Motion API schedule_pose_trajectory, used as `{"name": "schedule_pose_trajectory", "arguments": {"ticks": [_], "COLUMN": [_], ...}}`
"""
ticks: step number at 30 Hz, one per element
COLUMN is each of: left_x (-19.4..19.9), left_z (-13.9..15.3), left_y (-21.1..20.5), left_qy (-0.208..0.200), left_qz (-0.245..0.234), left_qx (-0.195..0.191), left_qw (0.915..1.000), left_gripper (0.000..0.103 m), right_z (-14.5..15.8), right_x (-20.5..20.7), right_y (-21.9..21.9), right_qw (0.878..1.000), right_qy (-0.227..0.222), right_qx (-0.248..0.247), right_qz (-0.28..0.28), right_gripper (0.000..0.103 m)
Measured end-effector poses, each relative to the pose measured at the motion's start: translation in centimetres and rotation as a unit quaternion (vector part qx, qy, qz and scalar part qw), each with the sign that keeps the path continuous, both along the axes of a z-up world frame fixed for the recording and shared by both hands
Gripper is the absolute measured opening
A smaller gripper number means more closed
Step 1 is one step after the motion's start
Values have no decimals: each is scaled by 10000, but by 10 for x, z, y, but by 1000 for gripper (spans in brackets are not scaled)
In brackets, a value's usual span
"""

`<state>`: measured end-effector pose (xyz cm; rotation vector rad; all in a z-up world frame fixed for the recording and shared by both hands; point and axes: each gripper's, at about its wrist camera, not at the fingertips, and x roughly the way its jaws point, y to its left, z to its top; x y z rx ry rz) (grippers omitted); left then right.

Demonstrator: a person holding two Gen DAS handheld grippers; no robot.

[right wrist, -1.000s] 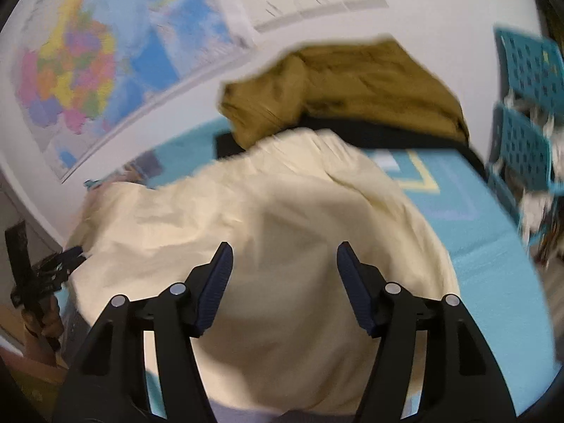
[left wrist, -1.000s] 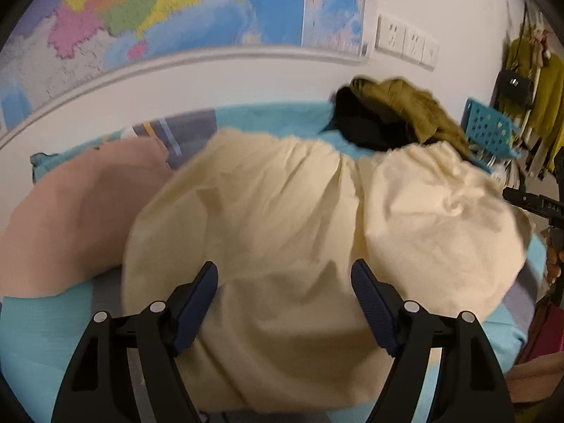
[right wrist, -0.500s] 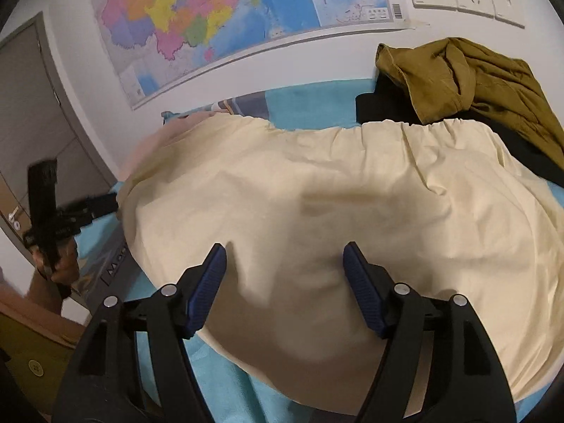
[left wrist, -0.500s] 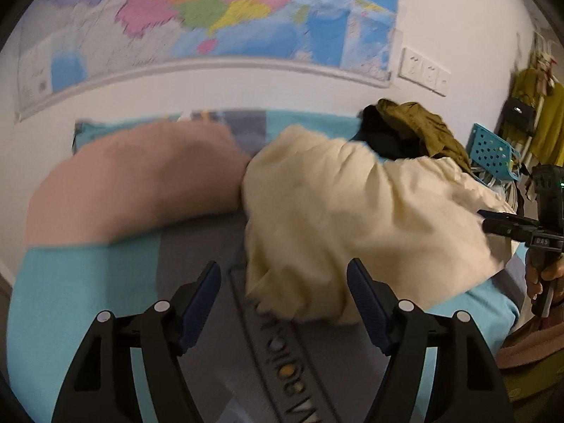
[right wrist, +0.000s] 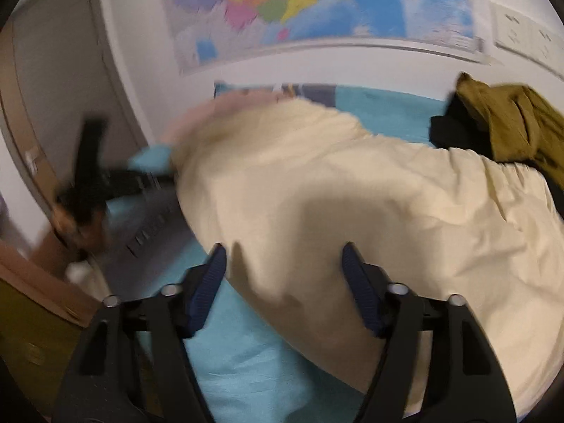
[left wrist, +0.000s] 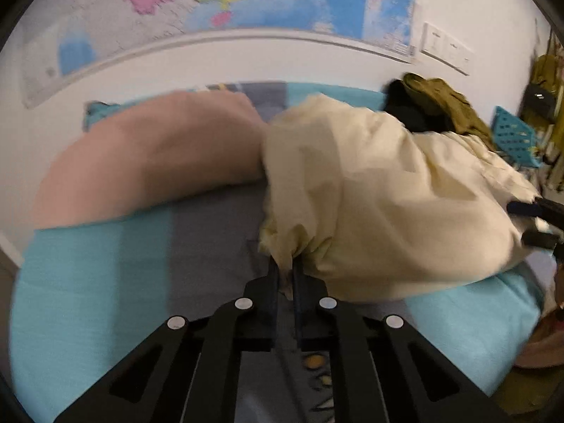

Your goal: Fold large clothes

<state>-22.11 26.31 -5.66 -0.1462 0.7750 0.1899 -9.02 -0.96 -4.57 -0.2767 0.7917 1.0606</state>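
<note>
While the left gripper [left wrist: 285,271] is clamped on a bunched corner of the cream garment [left wrist: 380,194] at lower centre of its frame, the right gripper [right wrist: 282,264] stands with its jaws apart over the same garment's near edge. That garment lies spread across the bed [left wrist: 91,275], right of a pink garment [left wrist: 148,162]. An olive garment [right wrist: 511,120] sits upper right, below the wall map [right wrist: 317,3].

Garment [left wrist: 380,190] lies on bed [left wrist: 98,275], centre-right of frame; pillow [left wrist: 148,162] at its left; clothes pile [left wrist: 437,105] behind, upper right.
</note>
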Motion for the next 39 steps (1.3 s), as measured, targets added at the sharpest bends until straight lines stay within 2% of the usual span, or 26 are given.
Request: {"name": "schedule_pose_trajectory", "arguments": {"ticks": [1, 2, 3, 5, 6, 7, 9, 10, 12, 13, 14, 15, 16, 19, 22, 23, 25, 28, 31, 32, 34, 36, 37, 39], "left_x": [-2, -4, -7, -16, -18, -19, -21, -27, -34, -34, -31, -27, -20, 5, 30, 35, 44, 46, 40, 39, 36, 40, 40, 42], "left_z": [5, 10, 17, 25, 25, 19, 18, 24, 35, 42, 45, 47, 47, 37, 17, 8, -4, -1, 6, 8, 10, 3, 1, -3], "left_y": [2, 4, 4, 9, 15, 30, 32, 27, 17, 8, 0, -8, -18, -37, -36, -33, -30, -32, -34, -33, -33, -29, -28, -29], "left_qy": [-31, -66, -137, -291, -299, -158, -162, -381, -724, -912, -998, -1033, -1039, -881, -521, -380, -183, -123, -180, -237, -279, -146, -115, -89], "left_qz": [36, 64, 70, 217, 204, 317, 383, 238, -18, -193, -327, -498, -695, -1026, -990, -910, -823, -765, -757, -777, -732, -672, -655, -626], "left_qx": [13, 59, 193, 558, 462, 151, 171, 142, -43, -77, -73, -85, -79, -109, -340, -389, -500, -430, -431, -443, -395, -430, -472, -492], "left_qw": [10000, 9999, 9997, 9978, 9983, 9993, 9990, 9989, 9974, 9956, 9944, 9934, 9921, 9907, 9931, 9944, 9952, 9961, 9960, 9957, 9961, 9967, 9967, 9968], "left_gripper": [6, 6, 1, 1, 2, 1, 1, 1, 9, 12, 25, 40, 43, 45, 44, 44, 41, 41, 47, 52, 54, 53, 53, 53], "right_z": [-4, -4, -2, 0, -3, -7, -15, -14, -3, 5, 12, 18, 20, 14, -10, -18, -32, -24, 8, 10, 2, -18, -26, -36], "right_x": [2, 6, 11, 18, 22, 27, 31, 31, 31, 31, 31, 34, 38, 58, 77, 83, 90, 80, 59, 60, 65, 72, 74, 76], "right_y": [1, -3, -9, -19, -23, -28, -39, -43, -59, -70, -81, -94, -107, -143, -177, -186, -203, -197, -207, -210, -219, -226, -229, -235], "right_qw": [9999, 10000, 9996, 9988, 9983, 9980, 9965, 9961, 9948, 9932, 9915, 9890, 9856, 9721, 9530, 9494, 9424, 9454, 9513, 9507, 9475, 9422, 9403, 9347], "right_qy": [-53, 80, 240, 10, 31, 229, 536, 585, 549, 497, 420, 306, 238, 465, 680, 774, 1113, 856, 352, 354, 601, 845, 901, 1061], "right_qx": [-104, -12, 145, 33, -47, 7, 125, 188, 434, 633, 753, 804, 778, 760, 513, 531, 845, 664, 996, 962, 868, 650, 553, 690], "right_qz": [12, 2, -69, -483, -586, -593, -631, -629, -733, -841, -973, -1207, -1485, -2170, -2906, -2998, -3038, -3073, -2897, -2928, -3019, -3176, -3236, -3322], "right_gripper": [25, 10, 4, 1, 1, 1, 0, 3, 18, 32, 45, 49, 52, 52, 45, 37, 37, 41, 45, 47, 47, 40, 32, 29]}}
